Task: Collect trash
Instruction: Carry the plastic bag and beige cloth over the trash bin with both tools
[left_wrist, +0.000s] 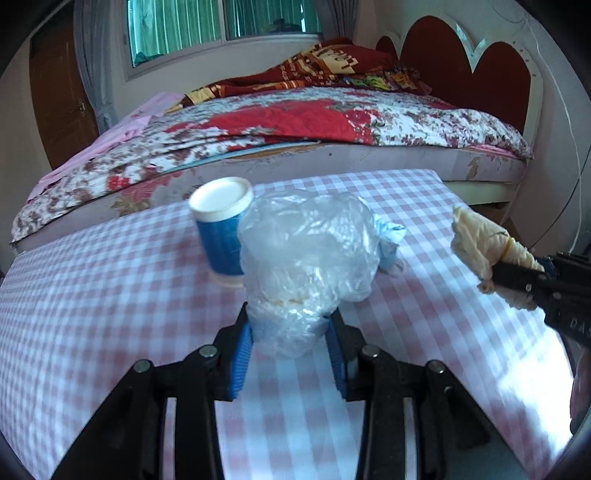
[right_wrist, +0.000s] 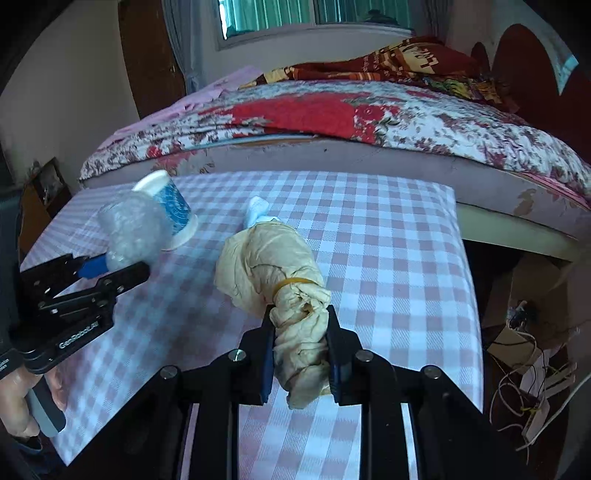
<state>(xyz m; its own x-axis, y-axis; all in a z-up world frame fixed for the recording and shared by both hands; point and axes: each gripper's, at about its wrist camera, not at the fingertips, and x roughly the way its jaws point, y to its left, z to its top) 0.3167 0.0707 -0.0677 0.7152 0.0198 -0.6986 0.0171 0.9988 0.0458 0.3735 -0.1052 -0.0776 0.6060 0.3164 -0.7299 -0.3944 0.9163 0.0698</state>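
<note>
My left gripper (left_wrist: 291, 332) is shut on a crumpled clear plastic bag (left_wrist: 306, 254), held a little above the pink checked tablecloth (left_wrist: 110, 288). My right gripper (right_wrist: 300, 332) is shut on the twisted end of a beige bag (right_wrist: 269, 266) tied with a yellow rubber band; that beige bag (left_wrist: 487, 251) also shows at the right of the left wrist view. Behind the clear bag stands a blue paper cup (left_wrist: 221, 225) with a white rim. A light blue crumpled piece (left_wrist: 388, 236) lies on the cloth beyond the bags. From the right wrist view the left gripper (right_wrist: 122, 266) holds the clear bag (right_wrist: 129, 229).
A bed with a floral quilt (left_wrist: 332, 122) runs along the table's far edge. Cables and a power strip (right_wrist: 532, 391) lie on the floor to the right of the table. A hand (right_wrist: 22, 398) holds the left gripper's handle at the lower left.
</note>
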